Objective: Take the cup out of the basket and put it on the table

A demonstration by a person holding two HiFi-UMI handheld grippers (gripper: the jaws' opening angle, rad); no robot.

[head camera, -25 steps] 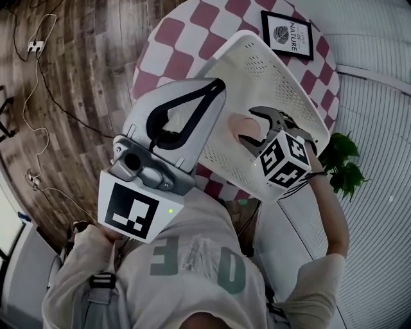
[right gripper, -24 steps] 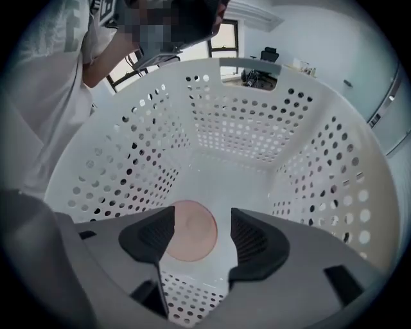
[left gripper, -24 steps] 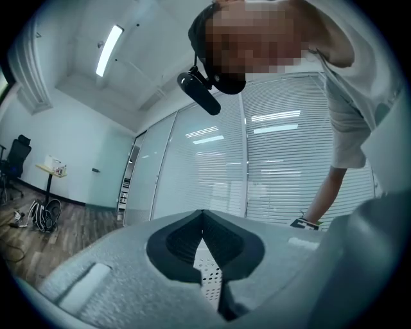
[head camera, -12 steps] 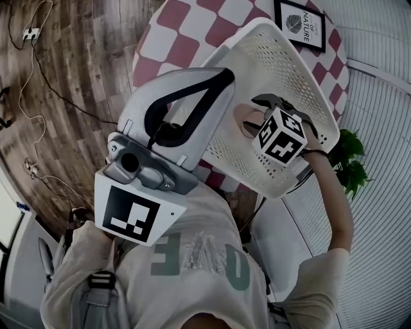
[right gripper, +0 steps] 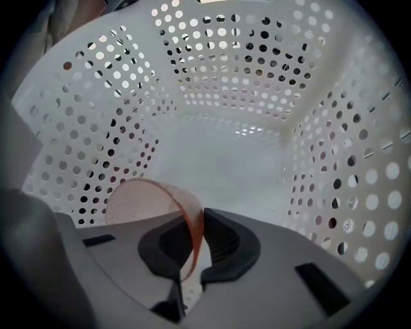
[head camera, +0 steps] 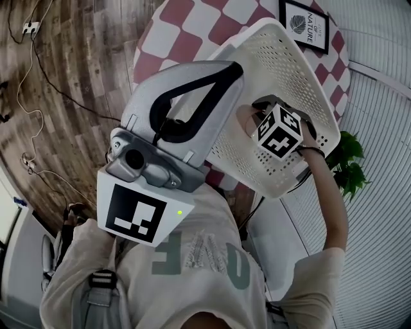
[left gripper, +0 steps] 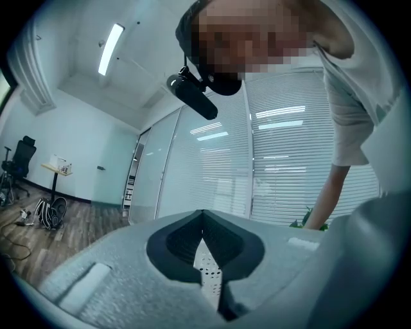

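Note:
A translucent pink cup [right gripper: 144, 200] lies on its side on the floor of the white perforated basket [right gripper: 225, 71]. My right gripper [right gripper: 192, 225] is inside the basket; its jaws are closing and pinch the cup's thin wall at the rim between the pads. In the head view the right gripper [head camera: 259, 115] hides most of the cup [head camera: 246, 122]. My left gripper [head camera: 232, 69] is shut on the near wall of the basket [head camera: 292, 61] and holds it tilted. A strip of the basket [left gripper: 209, 277] shows between the left gripper [left gripper: 203, 226] jaws.
The basket hangs over a round table with a red and white checked cloth [head camera: 183, 26]. A framed print [head camera: 308, 18] lies at the table's far side. A green plant [head camera: 350, 172] stands to the right. Cables [head camera: 29, 103] trail over the wooden floor.
The right gripper reached deeper into the basket, and its wide-open jaws came together on the cup's rim. The left gripper kept its hold on the basket, which shifted slightly up and right.

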